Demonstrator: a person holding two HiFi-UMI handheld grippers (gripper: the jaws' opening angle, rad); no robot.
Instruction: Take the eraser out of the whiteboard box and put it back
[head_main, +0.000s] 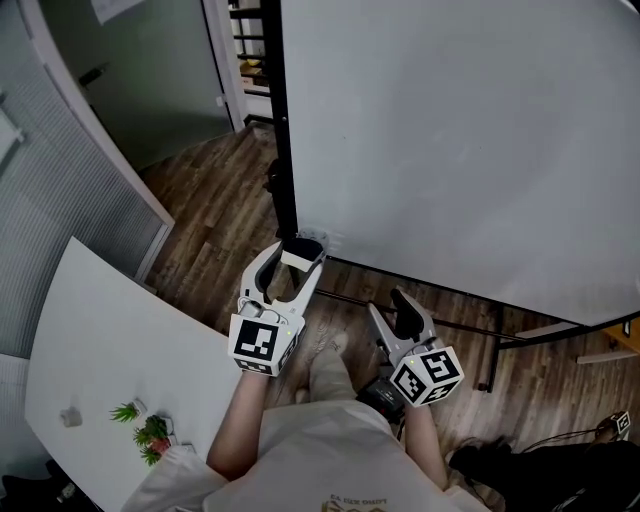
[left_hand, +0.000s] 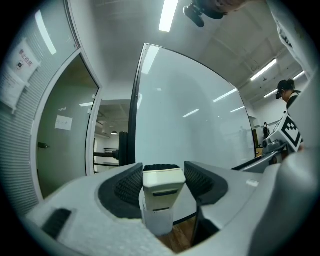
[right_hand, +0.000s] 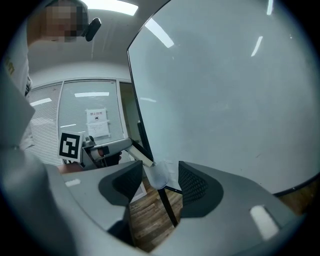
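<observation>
Whiteboard (head_main: 460, 140) fills the right of the head view, on a dark stand over a wood floor. Low at its left edge hangs the box (left_hand: 159, 220), a small translucent holder. The left gripper (head_main: 298, 260) points at it and pinches the eraser (left_hand: 162, 187) across its cream body, felt side up. The eraser's lower end meets the box's mouth; it looks partly inside, though I cannot be sure it isn't just clear. The right gripper (head_main: 388, 305) hangs nearby, jaws spread, nothing between them.

The step in hand seems to be drawing the eraser out. It should go best pulled straight along the box's walls with a firm, level grip, so the box isn't dragged or tipped. The spare gripper should keep clear.
</observation>
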